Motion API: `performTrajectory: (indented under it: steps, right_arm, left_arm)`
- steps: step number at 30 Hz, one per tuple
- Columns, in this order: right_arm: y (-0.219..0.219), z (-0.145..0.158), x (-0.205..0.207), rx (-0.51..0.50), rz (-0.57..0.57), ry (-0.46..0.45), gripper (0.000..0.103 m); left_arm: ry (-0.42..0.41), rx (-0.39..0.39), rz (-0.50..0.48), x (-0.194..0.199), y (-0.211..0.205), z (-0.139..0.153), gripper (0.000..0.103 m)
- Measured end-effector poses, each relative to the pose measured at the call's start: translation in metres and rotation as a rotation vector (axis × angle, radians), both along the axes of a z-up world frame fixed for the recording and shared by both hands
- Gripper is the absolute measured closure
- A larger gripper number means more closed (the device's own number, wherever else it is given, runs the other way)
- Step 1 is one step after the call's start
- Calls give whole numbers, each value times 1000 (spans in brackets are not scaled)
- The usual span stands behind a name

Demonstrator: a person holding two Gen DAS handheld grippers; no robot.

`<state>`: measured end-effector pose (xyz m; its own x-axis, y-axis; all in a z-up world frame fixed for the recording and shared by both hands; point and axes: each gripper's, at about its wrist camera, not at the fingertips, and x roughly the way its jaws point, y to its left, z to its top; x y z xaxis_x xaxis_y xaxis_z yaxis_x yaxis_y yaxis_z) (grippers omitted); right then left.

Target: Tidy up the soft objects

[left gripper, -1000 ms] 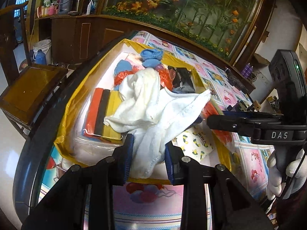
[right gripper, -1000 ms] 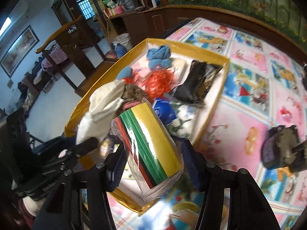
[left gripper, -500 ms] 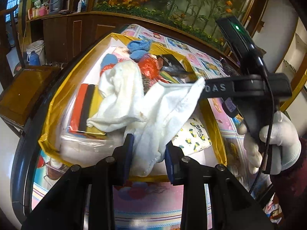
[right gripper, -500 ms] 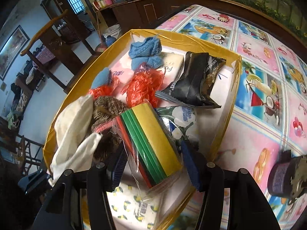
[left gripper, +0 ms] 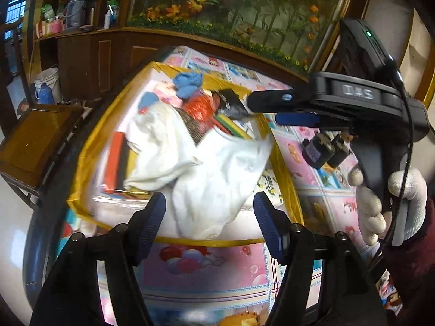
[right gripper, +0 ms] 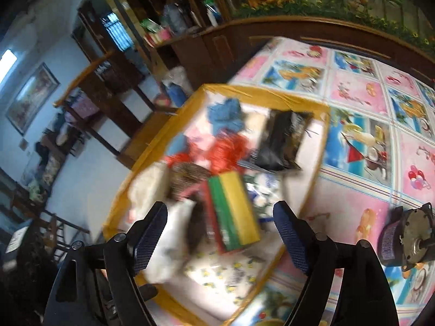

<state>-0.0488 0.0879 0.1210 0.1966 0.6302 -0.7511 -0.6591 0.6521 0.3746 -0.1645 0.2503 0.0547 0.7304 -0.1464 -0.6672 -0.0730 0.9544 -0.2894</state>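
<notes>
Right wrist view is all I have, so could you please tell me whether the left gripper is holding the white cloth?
Observer: No. The left gripper has just been opening. Its jaws stand wide, and the white cloth lies between them in the yellow-rimmed box, not pressed by either pad.
Operator: Thank you. Is anything under that cloth?
Observer: Yes, a red, black and yellow pack shows under its left edge.
</notes>
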Motion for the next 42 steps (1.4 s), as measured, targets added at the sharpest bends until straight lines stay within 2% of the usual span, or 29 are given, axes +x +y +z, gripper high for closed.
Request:
performTrajectory:
  steps: [1, 4, 7, 11, 14, 16, 18, 20, 21, 22, 24, 25, 26, 27, 28, 31, 33, 35, 38, 42]
  right_arm:
    - [0, 5, -5, 44, 31, 28, 21]
    - [7, 4, -19, 175, 168, 191, 19]
    - [24, -15, -29, 130, 213, 260, 19]
    - [35, -56, -18, 50, 167, 343, 19]
    - [26, -65, -6, 103, 132, 406, 21]
    - [15, -52, -7, 99, 119, 347, 21]
    - [2, -32, -11, 81, 103, 230, 20]
    - [-14, -5, -24, 80, 83, 89, 20]
    - [-27, 9, -37, 76, 68, -12, 20]
    - [-35, 21, -51, 68, 49, -107, 18]
    - [-58, 37, -82, 50, -13, -311, 0]
    - [-68, 40, -95, 52, -50, -394, 0]
    - [-77, 40, -104, 59, -66, -428, 0]
    - [-85, 36, -112, 58, -76, -439, 0]
    - [-89, 29, -114, 43, -91, -428, 0]
    - [-95, 4, -112, -39, -158, -356, 0]
    - [-101, -3, -113, -62, -200, -345, 0]
    - [-103, -3, -119, -63, -237, -376, 1]
    - [-98, 2, -136, -88, -283, -475, 1]
    - [-97, -14, -150, -129, -278, -528, 1]
  left_arm:
    - [-21, -4, 16, -7, 6, 4, 37]
    - [-61, -13, 90, -26, 28, 12, 37]
    - [-87, -27, 168, -37, 49, 14, 35]
    - [-123, -35, 232, -47, 60, 16, 29]
    - [-156, 3, 253, -49, 56, 23, 29]
    - [-186, 67, 283, -53, 49, 32, 29]
    - [-237, 191, 360, -62, 36, 47, 28]
    - [-298, 331, 457, -74, 20, 62, 24]
    - [-352, 390, 492, -82, 10, 70, 16]
    - [-419, 415, 502, -92, 0, 78, 11]
    - [-527, 367, 493, -106, -9, 86, 0]
    - [-529, 306, 494, -106, -8, 89, 0]
    - [-498, 245, 471, -99, -5, 89, 0]
    - [-452, 177, 429, -88, 0, 86, 0]
    - [-423, 154, 429, -81, 1, 83, 0]
    - [-398, 232, 515, -78, -11, 75, 0]
    - [-403, 287, 526, -80, -24, 75, 0]
    - [-406, 292, 515, -81, -31, 75, 0]
    - [-388, 247, 496, -82, -41, 74, 0]
    - [-327, 204, 457, -71, -56, 72, 0]
